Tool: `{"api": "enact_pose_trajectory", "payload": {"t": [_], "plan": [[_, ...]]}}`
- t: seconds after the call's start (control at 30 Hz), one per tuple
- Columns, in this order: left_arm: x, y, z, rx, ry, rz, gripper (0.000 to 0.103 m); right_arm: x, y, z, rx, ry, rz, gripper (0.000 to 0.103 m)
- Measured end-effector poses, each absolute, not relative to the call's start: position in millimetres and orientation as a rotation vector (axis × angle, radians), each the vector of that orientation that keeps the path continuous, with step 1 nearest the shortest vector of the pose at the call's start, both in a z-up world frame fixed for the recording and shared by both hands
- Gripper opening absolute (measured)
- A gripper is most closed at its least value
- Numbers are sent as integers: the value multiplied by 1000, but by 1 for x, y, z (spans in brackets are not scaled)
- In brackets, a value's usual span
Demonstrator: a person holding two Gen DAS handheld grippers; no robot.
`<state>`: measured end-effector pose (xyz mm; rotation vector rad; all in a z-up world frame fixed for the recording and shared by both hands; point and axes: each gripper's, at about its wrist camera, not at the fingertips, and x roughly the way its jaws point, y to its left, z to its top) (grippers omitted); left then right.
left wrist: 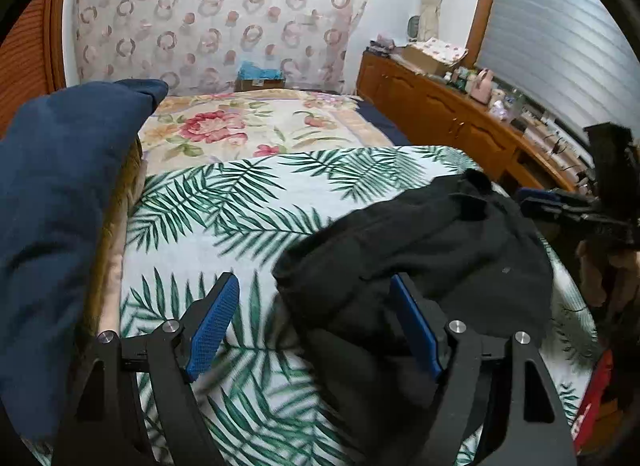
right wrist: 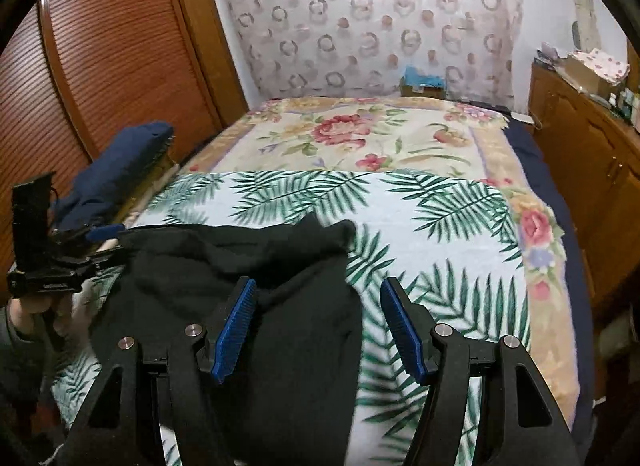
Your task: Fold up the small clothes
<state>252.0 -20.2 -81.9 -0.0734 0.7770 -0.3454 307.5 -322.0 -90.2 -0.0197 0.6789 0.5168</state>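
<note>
A crumpled black garment (left wrist: 420, 250) lies on the palm-leaf sheet (left wrist: 224, 217) of the bed. My left gripper (left wrist: 316, 326) is open, hovering over the garment's left edge, its right finger above the cloth. In the right wrist view the same black garment (right wrist: 240, 266) lies at lower left. My right gripper (right wrist: 316, 330) is open above its right edge, the left finger over the cloth. The left gripper (right wrist: 104, 231) also shows at far left there, and the right gripper (left wrist: 540, 201) shows at far right in the left wrist view. Neither holds anything.
A dark blue cushion (left wrist: 60, 193) lies along the bed's left side. A floral blanket (left wrist: 248, 125) covers the far half of the bed. A wooden sideboard (left wrist: 448, 113) with clutter stands at the right. A louvred wooden wardrobe (right wrist: 100, 65) stands at the left.
</note>
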Motion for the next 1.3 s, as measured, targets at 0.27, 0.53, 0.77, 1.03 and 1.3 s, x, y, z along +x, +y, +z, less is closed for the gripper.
{"api": "enact_pose_trajectory", "payload": {"t": [0.27, 0.53, 0.77, 1.03, 1.3], "plan": [[246, -26, -102, -58, 840, -347, 78, 321, -321, -116, -1, 776, 525, 71], [253, -29, -113, -79, 882, -382, 78, 333, -312, -128, 29, 814, 532, 71], [255, -34, -113, -112, 884, -418, 77, 332, -310, -131, 29, 799, 554, 71], [258, -37, -113, -123, 885, -450, 36, 322, -301, -132, 5, 795, 591, 43], [256, -35, -105, -168, 860, -484, 19, 309, -292, -130, -64, 759, 577, 21]]}}
